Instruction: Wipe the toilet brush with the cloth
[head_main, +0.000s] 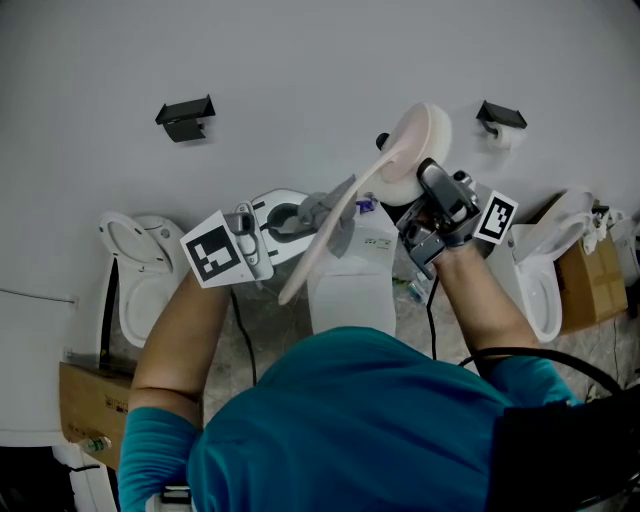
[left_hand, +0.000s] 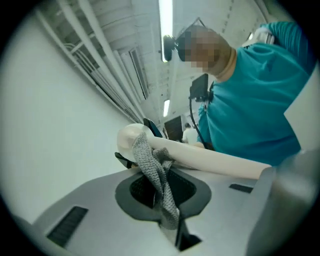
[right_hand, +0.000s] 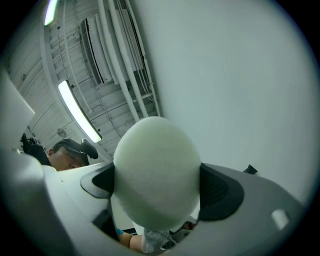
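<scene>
Head view, cloth (head_main: 322, 212) against toilet brush (head_main: 412, 155)

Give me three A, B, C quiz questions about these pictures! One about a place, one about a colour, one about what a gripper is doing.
1. Where is the cloth? A. on the floor B. on the wall C. over the brush handle
2. What colour is the cloth? A. grey B. red C. yellow
3. The right gripper is A. empty B. shut on the brush head C. holding a box

Answers: 1 C, the left gripper holds it draped on the handle. 2 A, its knit looks grey. 3 B, its fingers clamp the white head.
</scene>
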